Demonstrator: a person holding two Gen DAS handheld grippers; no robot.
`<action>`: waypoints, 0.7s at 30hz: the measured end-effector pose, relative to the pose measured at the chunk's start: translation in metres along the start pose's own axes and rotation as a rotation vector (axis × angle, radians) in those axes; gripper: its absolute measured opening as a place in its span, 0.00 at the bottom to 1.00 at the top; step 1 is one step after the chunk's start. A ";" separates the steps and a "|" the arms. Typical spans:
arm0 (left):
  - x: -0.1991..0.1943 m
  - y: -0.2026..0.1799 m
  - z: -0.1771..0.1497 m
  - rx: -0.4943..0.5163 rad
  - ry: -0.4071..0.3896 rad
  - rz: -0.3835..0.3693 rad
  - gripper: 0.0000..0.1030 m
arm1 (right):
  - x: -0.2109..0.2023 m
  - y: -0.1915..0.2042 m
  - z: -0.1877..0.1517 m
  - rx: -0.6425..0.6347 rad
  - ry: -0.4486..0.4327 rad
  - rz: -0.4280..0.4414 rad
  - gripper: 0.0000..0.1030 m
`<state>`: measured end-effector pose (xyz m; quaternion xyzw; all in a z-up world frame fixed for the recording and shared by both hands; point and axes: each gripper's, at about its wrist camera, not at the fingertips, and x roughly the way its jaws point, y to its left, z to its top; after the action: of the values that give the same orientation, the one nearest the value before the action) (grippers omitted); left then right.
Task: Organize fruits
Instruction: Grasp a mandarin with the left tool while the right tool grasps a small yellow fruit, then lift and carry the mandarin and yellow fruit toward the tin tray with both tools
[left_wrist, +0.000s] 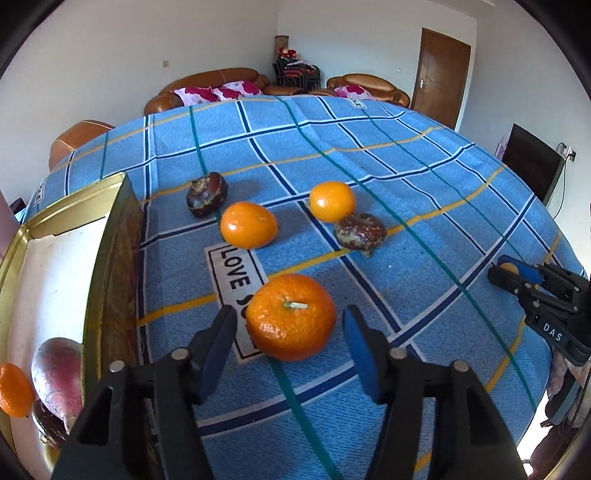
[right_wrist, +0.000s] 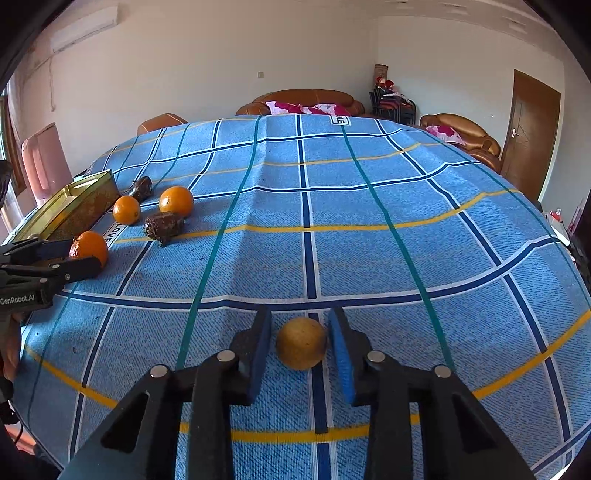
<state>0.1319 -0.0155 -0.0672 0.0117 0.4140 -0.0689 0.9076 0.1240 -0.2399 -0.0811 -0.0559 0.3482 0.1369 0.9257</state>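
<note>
Now my left gripper (left_wrist: 290, 345) stood open around the tangerine (left_wrist: 290, 316), not touching, and my right gripper (right_wrist: 300, 349) clenched the small yellow-brown fruit (right_wrist: 301, 343).

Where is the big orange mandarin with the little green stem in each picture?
Left wrist view: the big orange mandarin with the green stem sits low in the middle, between the left gripper fingers, on the blue checked tablecloth.
Right wrist view: the same mandarin is at the far left edge, between the left gripper fingers.
Shared landmark: the white LOVE label beside it.
</note>
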 end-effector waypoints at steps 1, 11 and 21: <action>0.002 0.001 0.000 -0.003 0.011 -0.005 0.52 | 0.000 0.001 0.000 -0.008 0.000 0.000 0.26; 0.001 0.003 0.000 -0.012 0.009 -0.053 0.48 | -0.006 0.002 -0.001 -0.017 -0.032 0.025 0.26; -0.019 0.007 -0.003 -0.023 -0.086 -0.049 0.48 | -0.011 0.006 0.001 -0.044 -0.057 0.043 0.26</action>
<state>0.1182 -0.0064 -0.0550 -0.0119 0.3757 -0.0869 0.9226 0.1145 -0.2363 -0.0731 -0.0649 0.3198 0.1660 0.9306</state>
